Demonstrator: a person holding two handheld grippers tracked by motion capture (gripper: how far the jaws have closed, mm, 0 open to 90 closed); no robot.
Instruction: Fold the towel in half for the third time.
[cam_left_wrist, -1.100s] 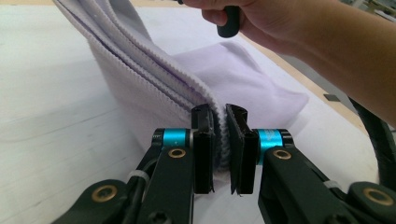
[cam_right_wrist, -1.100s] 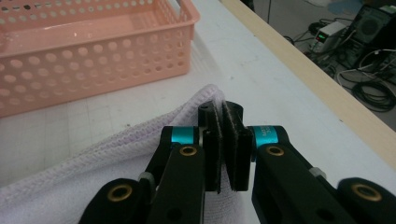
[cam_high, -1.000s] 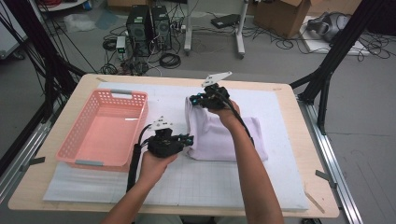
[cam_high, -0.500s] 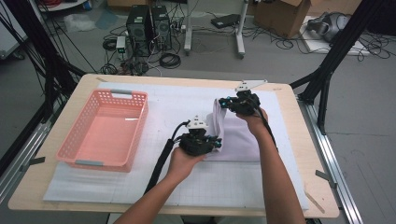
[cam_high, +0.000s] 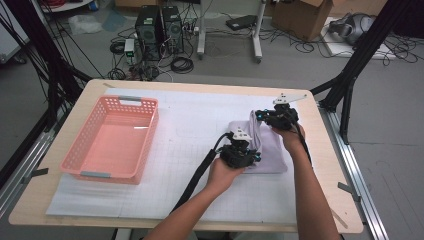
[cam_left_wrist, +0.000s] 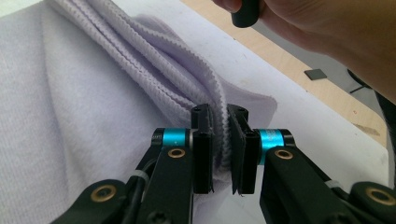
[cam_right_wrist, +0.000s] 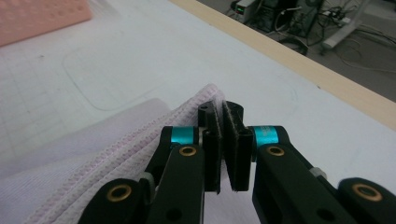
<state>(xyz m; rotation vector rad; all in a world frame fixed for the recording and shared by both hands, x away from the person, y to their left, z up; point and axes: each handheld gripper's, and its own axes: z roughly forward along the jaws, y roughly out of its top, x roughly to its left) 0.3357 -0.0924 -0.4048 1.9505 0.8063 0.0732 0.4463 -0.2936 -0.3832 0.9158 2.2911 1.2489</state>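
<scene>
A pale lilac folded cloth (cam_high: 265, 150) lies on the white mat, right of centre. My left gripper (cam_high: 245, 150) pinches its near-left hemmed edge; in the left gripper view the ribbed hem (cam_left_wrist: 222, 135) is clamped between the black jaws of the left gripper (cam_left_wrist: 220, 140). My right gripper (cam_high: 272, 119) holds the far edge of the cloth; in the right gripper view the right gripper (cam_right_wrist: 220, 135) is shut on the stitched hem (cam_right_wrist: 140, 135). Between the two grips the fabric bunches in folds (cam_left_wrist: 154, 60).
A pink plastic basket (cam_high: 150, 127) stands at the left of the table. The white gridded mat (cam_high: 190, 125) covers most of the wooden tabletop (cam_high: 330, 165). Black frame struts stand at both sides, and cables and computers lie on the floor beyond.
Both hands have carried the cloth to the right across the mat, away from the basket, with the grips unchanged.
</scene>
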